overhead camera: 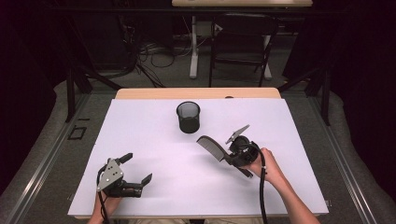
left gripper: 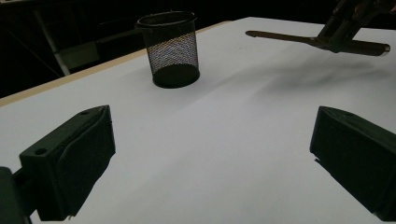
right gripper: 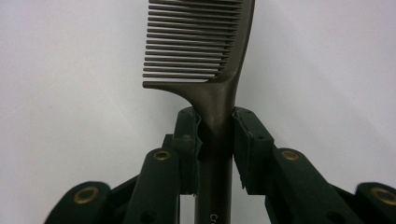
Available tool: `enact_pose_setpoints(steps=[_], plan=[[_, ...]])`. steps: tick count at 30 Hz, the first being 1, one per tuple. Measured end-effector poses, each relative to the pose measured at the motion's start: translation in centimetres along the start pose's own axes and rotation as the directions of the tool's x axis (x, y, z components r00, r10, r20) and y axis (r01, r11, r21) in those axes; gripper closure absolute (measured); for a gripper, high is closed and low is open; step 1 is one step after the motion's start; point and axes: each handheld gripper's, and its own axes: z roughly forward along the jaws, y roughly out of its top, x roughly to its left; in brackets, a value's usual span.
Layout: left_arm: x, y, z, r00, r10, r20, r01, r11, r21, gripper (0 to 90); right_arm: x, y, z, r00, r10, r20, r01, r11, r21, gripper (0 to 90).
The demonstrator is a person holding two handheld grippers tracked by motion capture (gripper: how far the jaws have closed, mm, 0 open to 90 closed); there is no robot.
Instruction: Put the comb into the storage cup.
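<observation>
Table [overhead camera: 140, 135]: white sheet over a wooden top; it carries a cup toward the far middle, with a gripper to each side nearer the person.

Left gripper [overhead camera: 138, 169]: rests low at the near left corner, jaws spread wide with nothing between them. Its own view looks across bare sheet toward the cup.

Right gripper [overhead camera: 232, 157]: held up off the sheet at the near right, jaws clamped on the handle of the comb. The right gripper view has both pads [right gripper: 250, 135] pressing the handle from either side just below where the teeth begin.

Mesh cup [overhead camera: 188, 117]: black wire pen cup, upright, mouth open to the top, nothing seen inside. It stands apart from both grippers.

Comb [overhead camera: 211, 148]: dark, long-handled; toothed end sticks out past the jaws, handle runs back through them. It is clear of the table — the left gripper view shows it hanging level above its own shadow.

Key relation: the cup lies ahead and to the left of the right gripper, beyond the comb's toothed end. The comb's long axis runs roughly level and points up-left in the high view, passing just right of the cup rather than down into it.

Nearer hand: the right — it already has the comb and sits closer to the cup than the left.

Judgement: for the comb to go into the cup, the likely need is to carry it over the rim and tip the long axis toward upright; a level entry would probably catch the rim or knock the light cup over.
</observation>
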Motion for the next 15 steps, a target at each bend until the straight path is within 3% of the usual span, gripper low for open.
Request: enact_pose_setpoints(steps=[15], plan=[[0.01, 0.02, 0.01, 1.0, 0.005, 0.002, -0.005, 1.0, 0.0, 0.1, -0.5, -0.61, -0.92, 0.9999, 0.016, -0.005, -0.017, 0.997, -0.077, 72.5]])
